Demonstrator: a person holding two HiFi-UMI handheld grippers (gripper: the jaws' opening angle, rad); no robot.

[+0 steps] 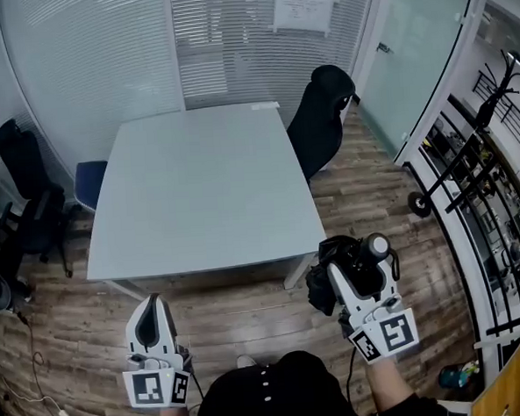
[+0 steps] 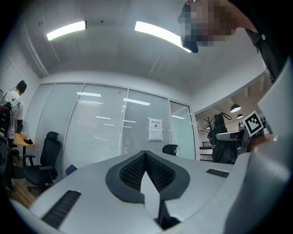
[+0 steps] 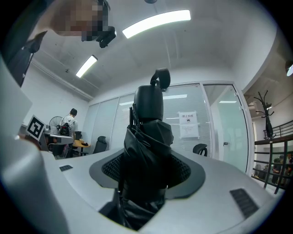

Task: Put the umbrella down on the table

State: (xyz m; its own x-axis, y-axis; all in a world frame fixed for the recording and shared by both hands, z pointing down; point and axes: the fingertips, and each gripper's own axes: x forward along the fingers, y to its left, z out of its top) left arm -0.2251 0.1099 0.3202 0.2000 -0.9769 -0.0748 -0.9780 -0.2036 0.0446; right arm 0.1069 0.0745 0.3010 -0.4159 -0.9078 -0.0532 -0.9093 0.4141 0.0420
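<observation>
You stand in a glass-walled office with slatted blinds and a wood floor (image 1: 373,196). A pale grey table (image 1: 198,198) fills the middle of the head view, and its top is bare. A black chair (image 1: 320,120) is at the table's upper right corner, and a blue seat (image 1: 90,182) is tucked at its left edge. A sheet of paper (image 1: 303,7) hangs on the glass at the top of the frame, and a coat rack (image 1: 499,87) stands at the upper right.

Your right gripper (image 1: 356,263), at the lower right of the head view, is clamped on the umbrella (image 3: 149,137). The umbrella is black and folded. It stands upright between the pads, with its handle (image 3: 149,103) above the jaws and its loose fabric bunched below them. In the head view it sits over the floor, just off the table's near right corner, clear of the tabletop.

Your left gripper (image 1: 150,310), at the lower left, has its jaws closed tip to tip with nothing between them. It also sits over the floor, short of the table's near edge and well apart from the umbrella.
</observation>
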